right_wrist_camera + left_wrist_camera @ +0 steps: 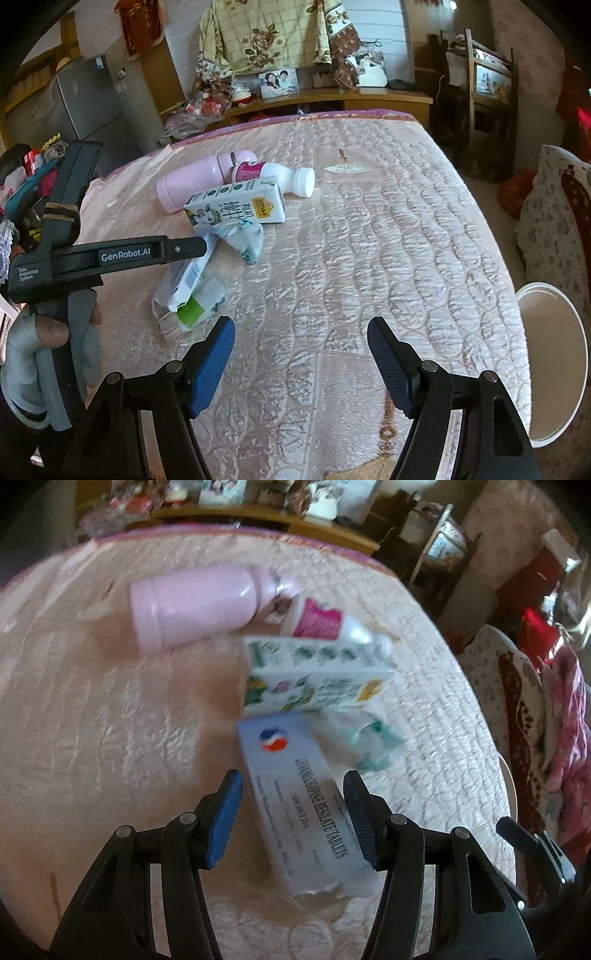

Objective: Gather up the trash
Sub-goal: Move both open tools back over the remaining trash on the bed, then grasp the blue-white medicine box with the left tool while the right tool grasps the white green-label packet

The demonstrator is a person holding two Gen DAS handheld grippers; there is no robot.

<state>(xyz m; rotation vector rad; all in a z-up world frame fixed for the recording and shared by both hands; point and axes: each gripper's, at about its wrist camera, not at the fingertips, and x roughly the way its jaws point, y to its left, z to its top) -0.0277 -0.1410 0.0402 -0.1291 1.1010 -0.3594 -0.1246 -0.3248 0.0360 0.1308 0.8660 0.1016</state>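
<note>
Lying flat on a quilted pink bedspread (369, 229), a white tablet box (303, 805) sits directly between the two blue pads of the left gripper (293, 819). That claw is about half open, its pads on either side of the box with a visible gap on the left side, so nothing is clamped. Whether the right pad touches the box cannot be told through the blur. The near end of the box is torn open.

Just beyond the left gripper's tips lies a crumpled clear plastic wrapper (362, 742), touching the box's far corner. Farther out is a white milk carton (314, 679) on its side, then a white bottle with a pink label (332, 626) and a pale pink flask (195, 605), the last two touching at their tops.

The right gripper (301, 354) hangs over bare bedspread, its pads spread wide and empty. Ahead and to its left sits the same litter, with a torn green and white packet (195, 306) nearest its left pad. A hand (55, 332) holds the left gripper's handle at the far left. Beside the right pad, off the bed's edge, stands a round white bin (576, 332).
</note>
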